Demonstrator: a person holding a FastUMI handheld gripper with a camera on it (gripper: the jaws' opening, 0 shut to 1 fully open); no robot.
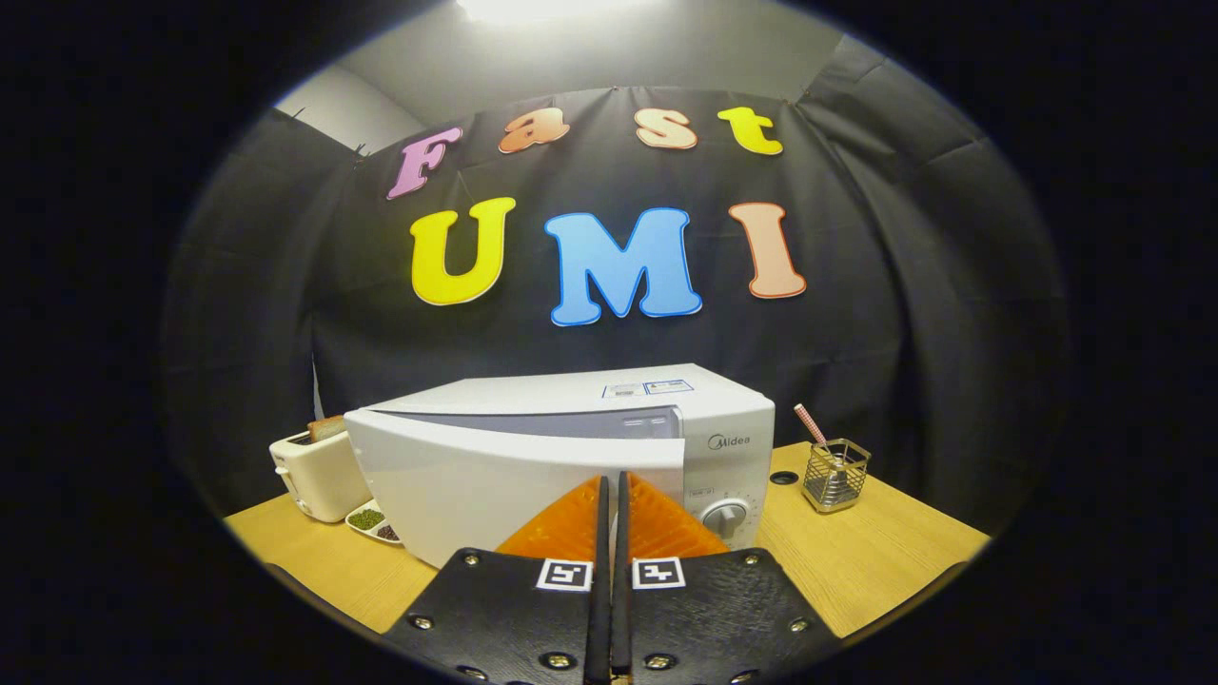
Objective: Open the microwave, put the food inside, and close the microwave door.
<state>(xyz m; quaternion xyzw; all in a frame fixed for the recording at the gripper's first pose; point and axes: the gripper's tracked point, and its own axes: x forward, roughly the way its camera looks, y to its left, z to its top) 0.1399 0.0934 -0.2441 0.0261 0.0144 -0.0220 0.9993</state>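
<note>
The hand-held gripper (610,485) has its two fingers (571,523) drawn together, side by side with only a thin slit between them and nothing clamped there; the tips sit right against, or just in front of, the lower free edge of the door, and whether they actually touch it cannot be told. Directly ahead stands the white box-shaped microwave (609,400) on the light wooden table (875,561). Its white door (495,476) is swung partly out on a hinge at the left, so a narrow greyish wedge of the opening shows along the top between door and body. On the microwave's right-hand panel, just beside the fingertips, is a round white dial (725,516). To the left of the microwave, near its hinged side, is a cream plastic toaster (319,471) with a slice of brown toast (326,427) standing up out of its slot. Just in front of the toaster, close to the door's lower left corner, lies a small white dish (373,521) holding green and dark bits of food. Well to the right of the microwave stands a square wire-mesh metal holder (834,476) with a pink-and-white striped straw (811,424) leaning out of it, and a small dark round spot (783,478) lies on the table between holder and microwave
</note>
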